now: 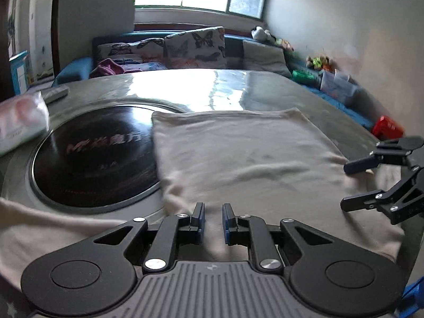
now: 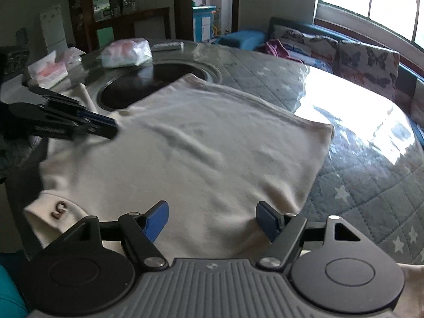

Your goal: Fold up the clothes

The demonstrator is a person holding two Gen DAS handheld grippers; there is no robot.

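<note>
My round counter [image 2: 371, 164] carries the cream garment [image 2: 201, 153], spread flat with its far corner lapping over the dark inset disc [image 1: 95, 156]. A tissue pack [image 2: 124, 53] lies beyond the disc. My right tool [image 2: 212, 221] hangs wide open over the near hem. My left tool [image 1: 213, 221] has a narrow gap, gripping nothing.

Both grippers, left gripper [image 1: 213, 221] & right gripper [image 2: 212, 221], are built w/ black linkages, silver screws, blue-padded jaws, grey ribbed bodies.
</note>
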